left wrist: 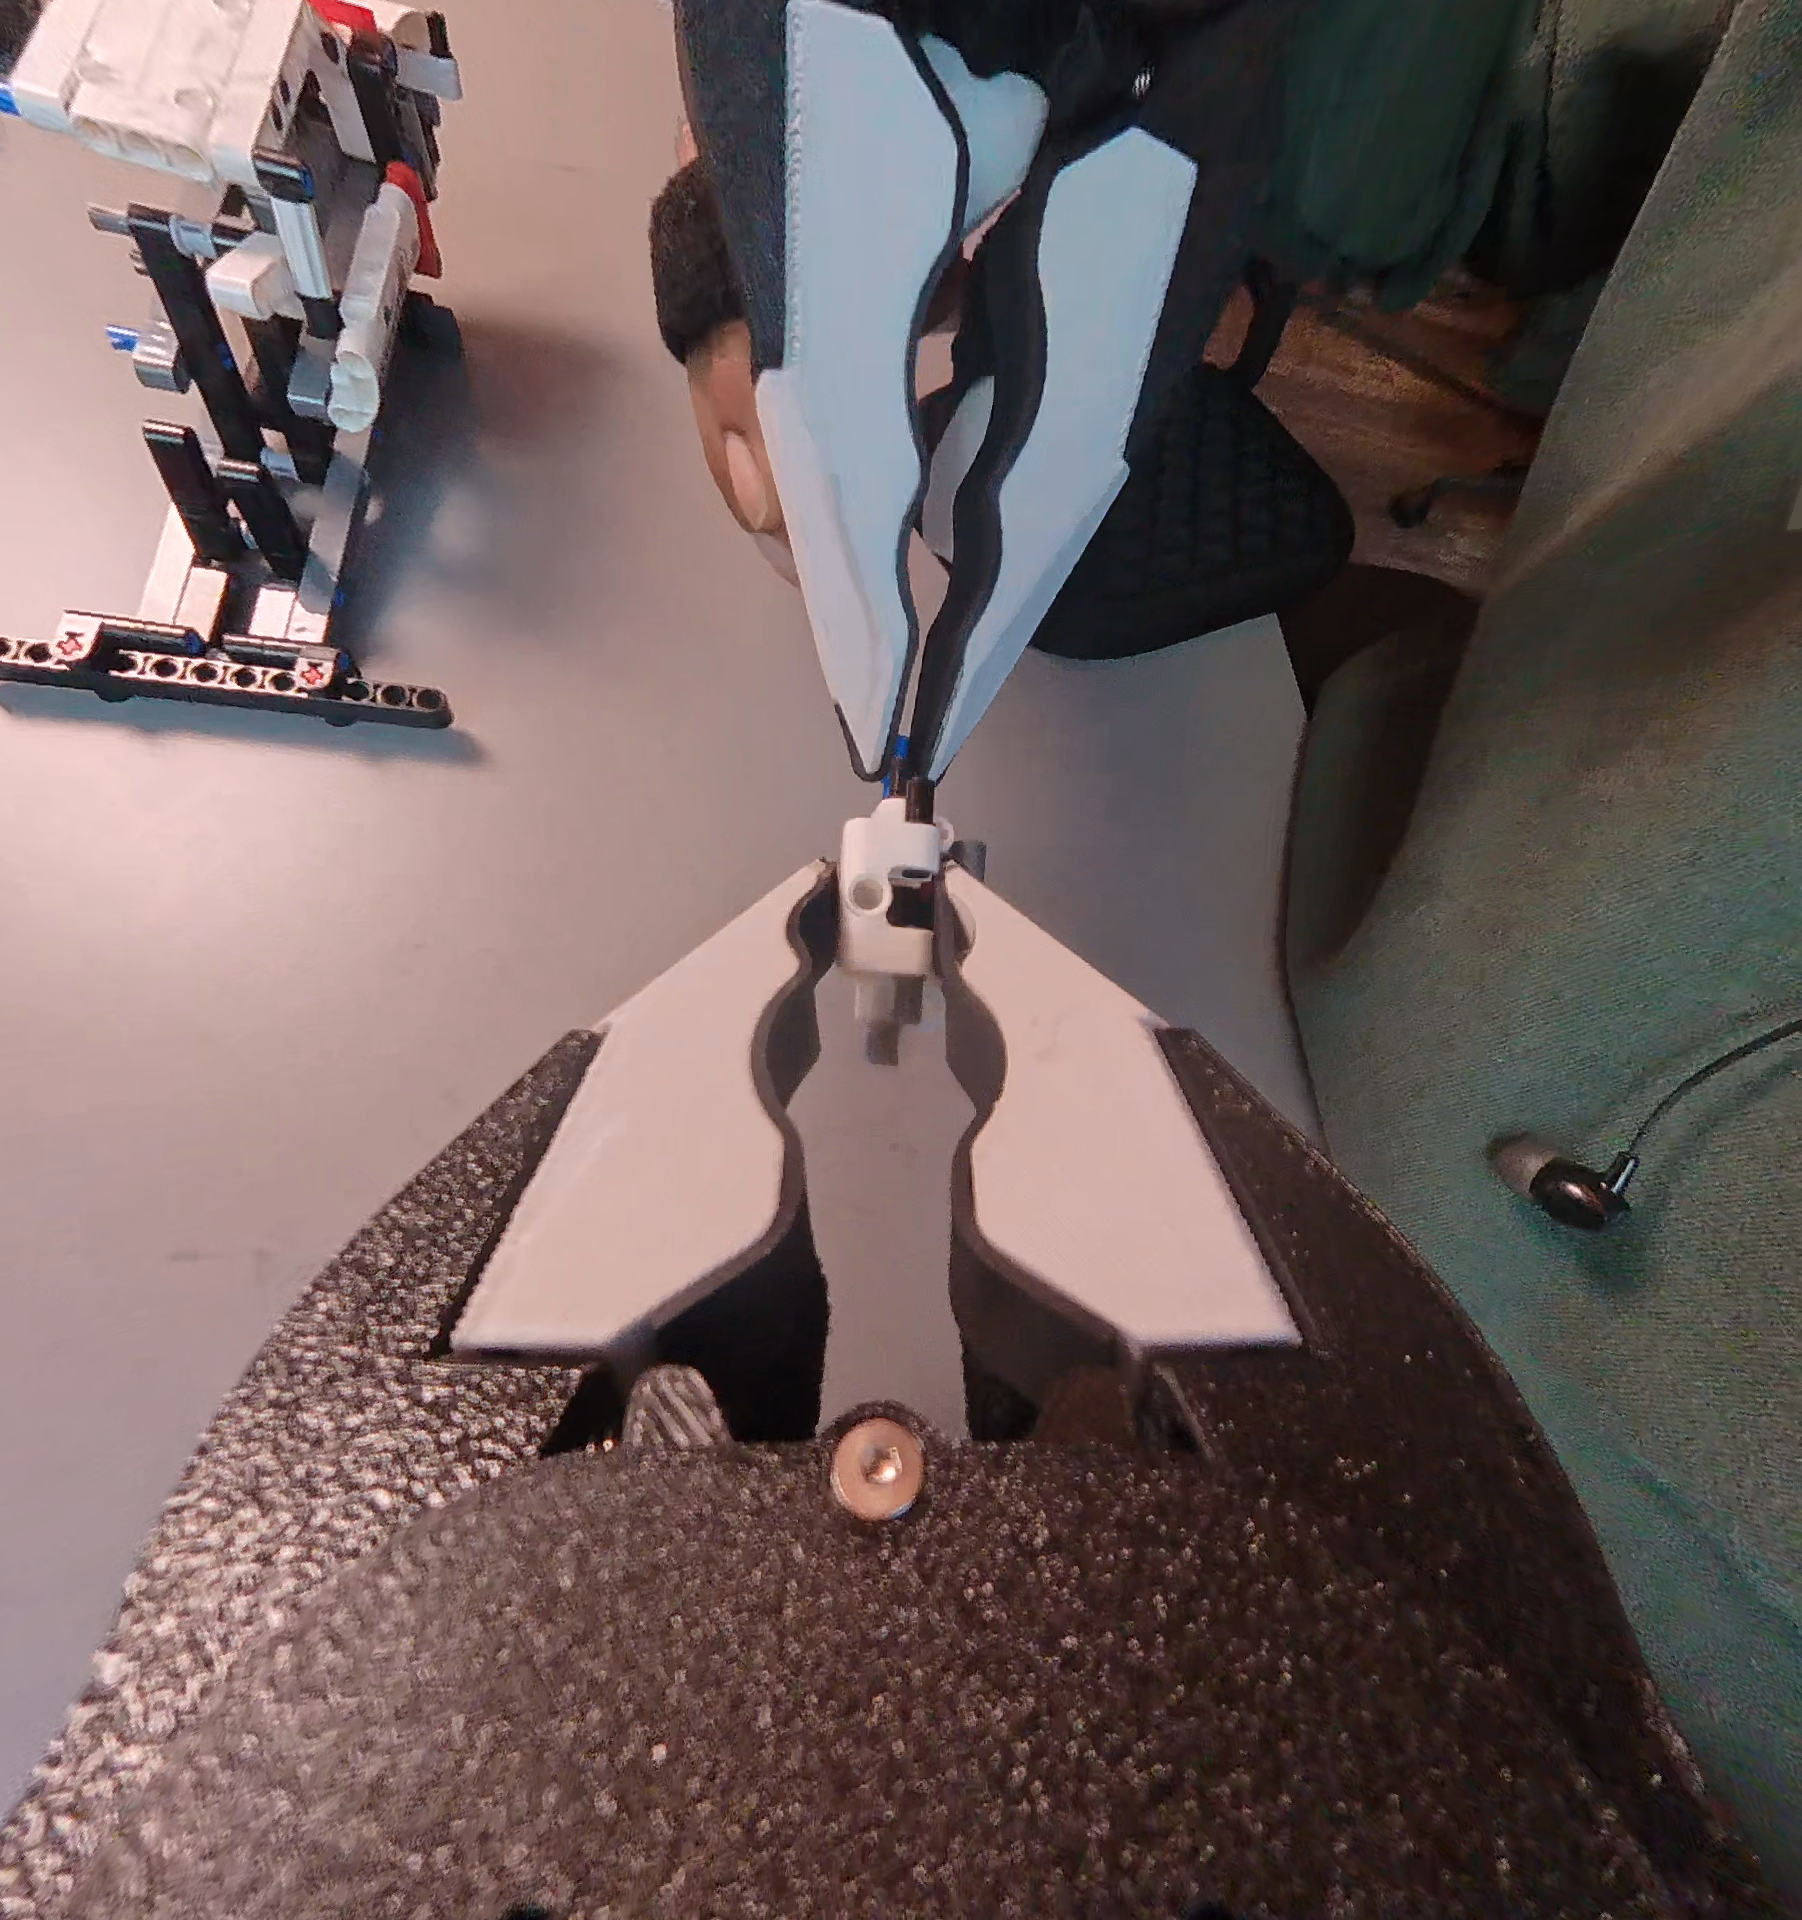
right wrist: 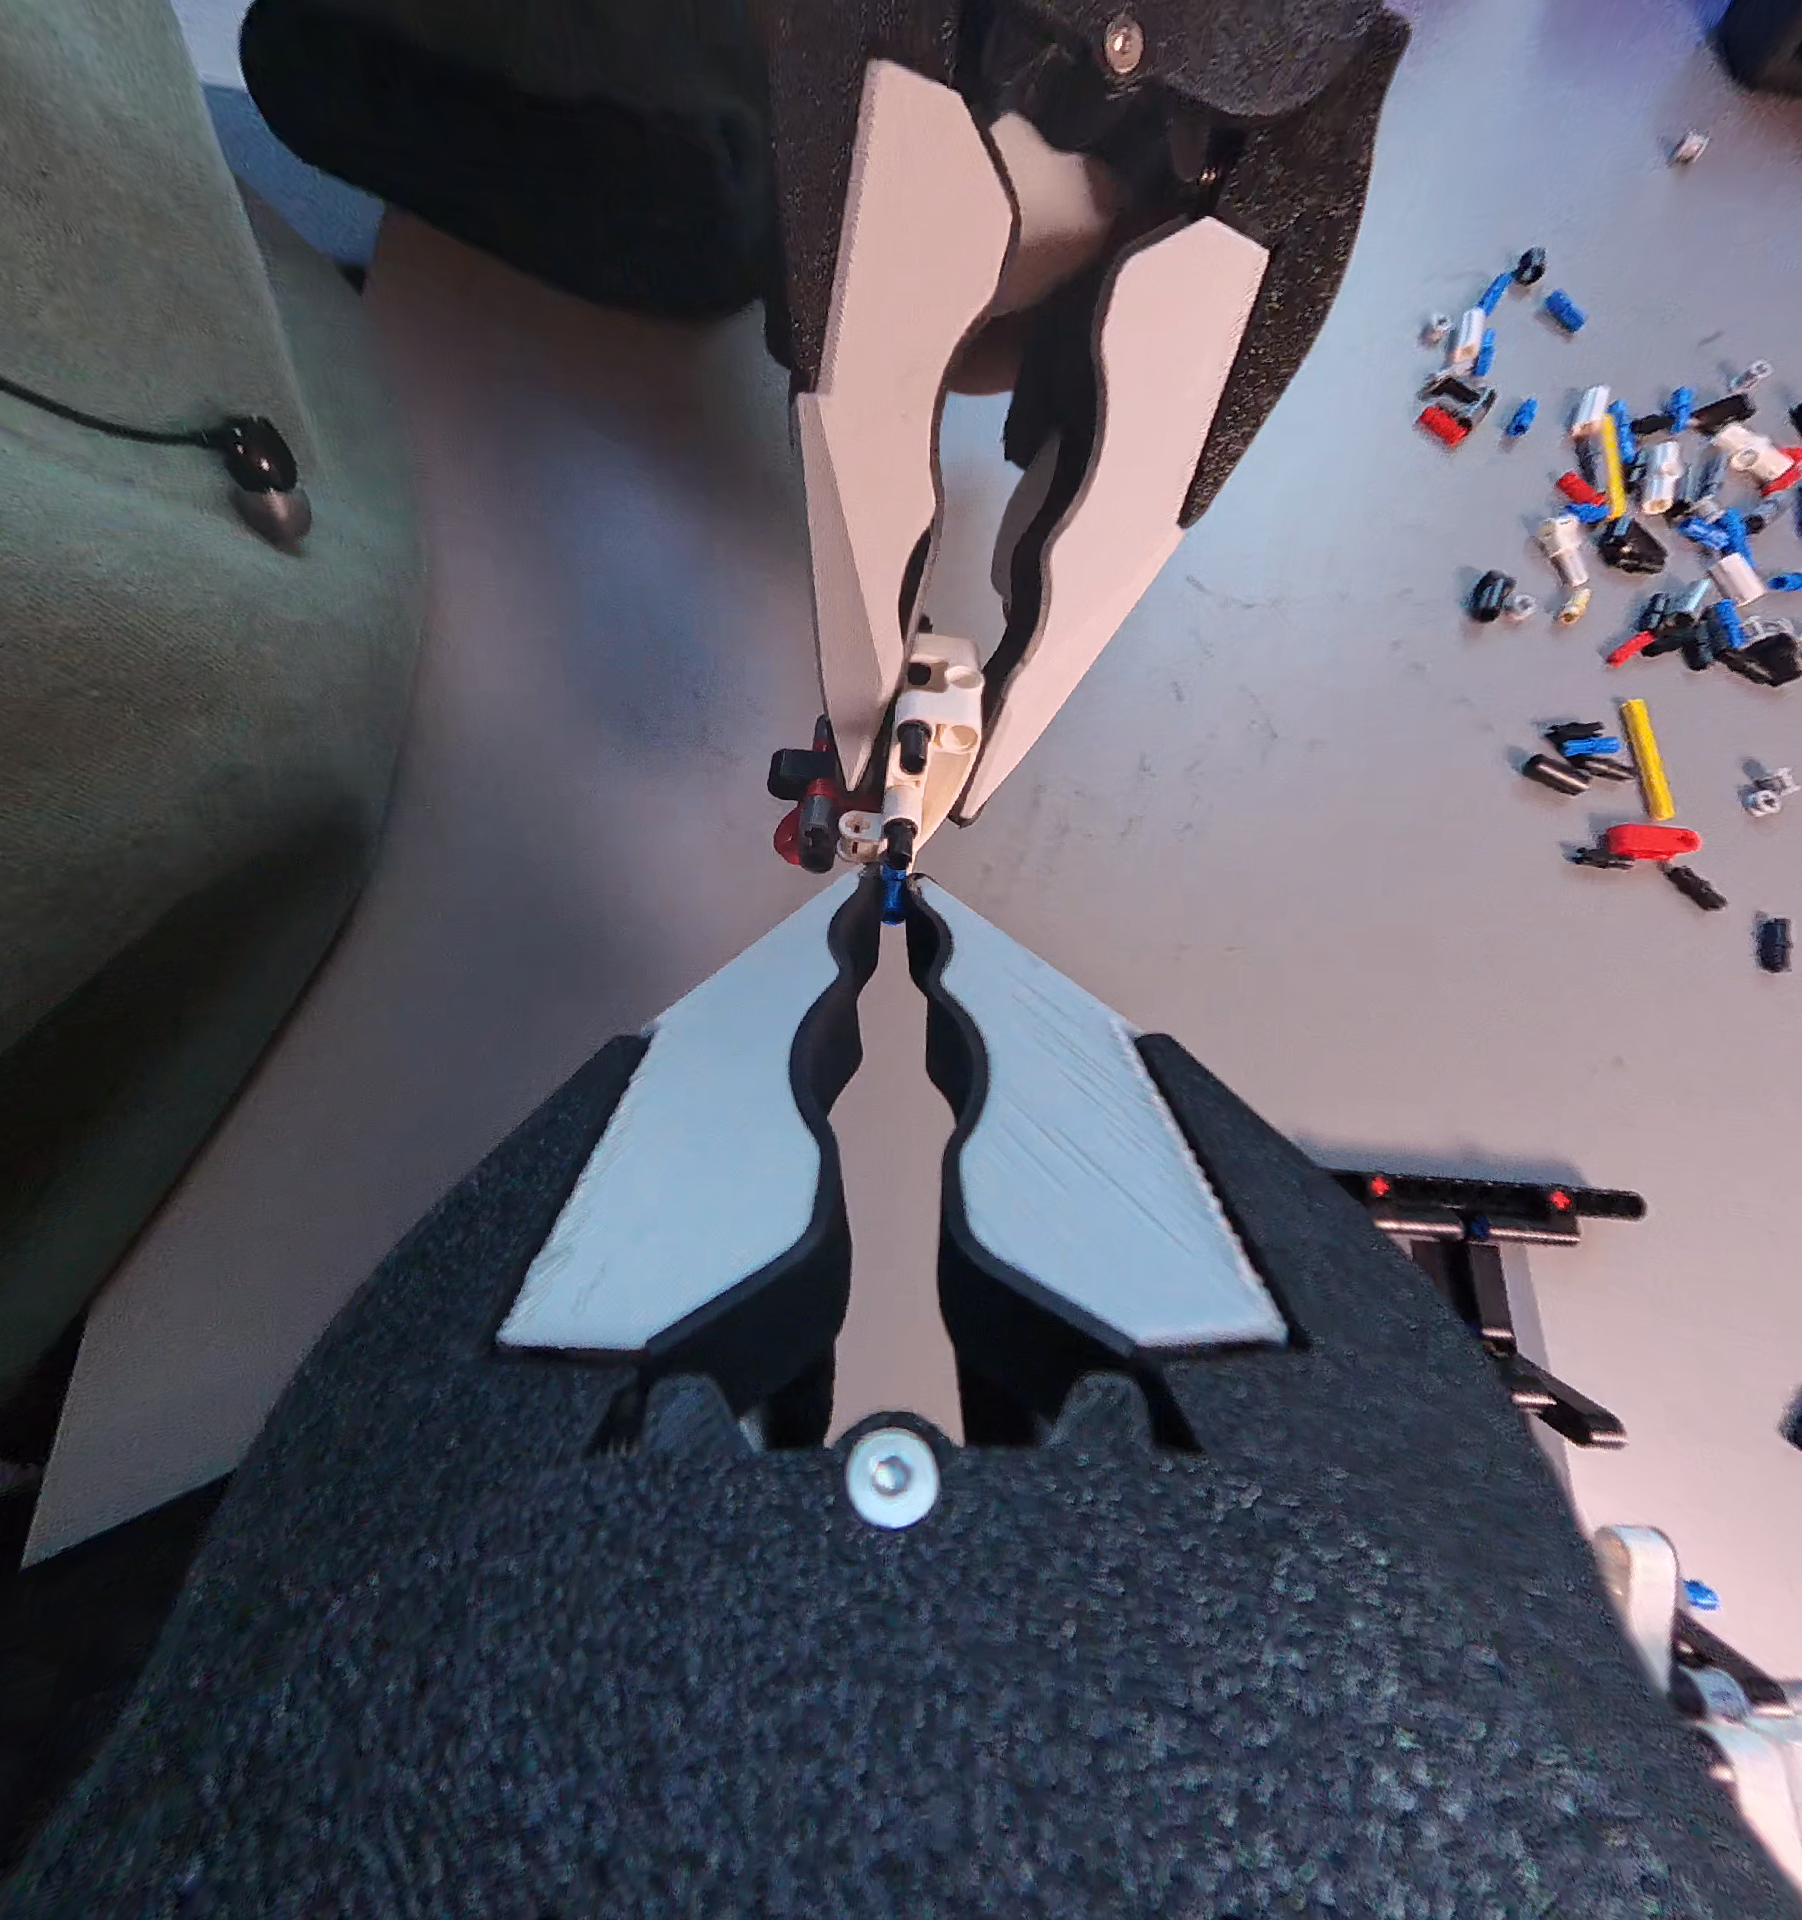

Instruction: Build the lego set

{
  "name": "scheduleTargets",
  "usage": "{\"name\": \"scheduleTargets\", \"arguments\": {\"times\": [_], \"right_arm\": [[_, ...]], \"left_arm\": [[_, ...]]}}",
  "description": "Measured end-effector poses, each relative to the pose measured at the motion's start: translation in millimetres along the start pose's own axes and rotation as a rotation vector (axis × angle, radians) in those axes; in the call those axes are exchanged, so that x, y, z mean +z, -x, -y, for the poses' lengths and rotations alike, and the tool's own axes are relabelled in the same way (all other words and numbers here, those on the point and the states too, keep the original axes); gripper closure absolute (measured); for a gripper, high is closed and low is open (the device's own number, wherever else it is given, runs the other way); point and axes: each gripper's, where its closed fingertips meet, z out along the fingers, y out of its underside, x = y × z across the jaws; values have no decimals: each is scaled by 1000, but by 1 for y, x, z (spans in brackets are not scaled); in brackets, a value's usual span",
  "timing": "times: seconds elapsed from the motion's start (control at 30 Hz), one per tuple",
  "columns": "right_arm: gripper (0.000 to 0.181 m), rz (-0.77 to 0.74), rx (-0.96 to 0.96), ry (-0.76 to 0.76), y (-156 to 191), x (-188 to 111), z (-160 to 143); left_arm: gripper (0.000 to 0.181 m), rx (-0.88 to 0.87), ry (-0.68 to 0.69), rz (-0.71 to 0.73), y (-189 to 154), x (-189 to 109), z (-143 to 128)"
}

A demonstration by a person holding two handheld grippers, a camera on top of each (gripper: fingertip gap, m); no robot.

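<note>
Small white plastic lego sub-assembly [left wrist: 892,894] with black pins held above grey table, blue pin [right wrist: 891,900] at its tip, black-and-white lego frame [left wrist: 242,416] far left, loose coloured pieces [right wrist: 1666,520] far right

White connector piece [left wrist: 884,902], blue pin [right wrist: 891,896], grey table [left wrist: 253,987]

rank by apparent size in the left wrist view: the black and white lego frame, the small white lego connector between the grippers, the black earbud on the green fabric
1. Black and white lego frame
2. Small white lego connector
3. Black earbud, though it looks close to the connector, so that order is unsure.

A grey table [left wrist: 253,1039] stands beside what may be a green upholstered seat [left wrist: 1655,935].
</note>
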Motion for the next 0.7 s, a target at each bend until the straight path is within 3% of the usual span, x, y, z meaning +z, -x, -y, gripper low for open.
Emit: {"name": "scheduleTargets", "arguments": {"times": [0.1,0.23,0.37,0.7], "right_arm": [[178,32,-50,116,7,2,-9],[177,54,-107,233,10,-1,-12],[178,67,-124,272,11,-1,-6],[177,80,-89,285,18,1,-1]], "left_arm": [[164,8,49,-4,-4,9,-7],[149,61,172,10,-5,14,-20],[159,38,95,-34,-13,18,-4],[162,-28,19,-110,-19,14,-9]]}}
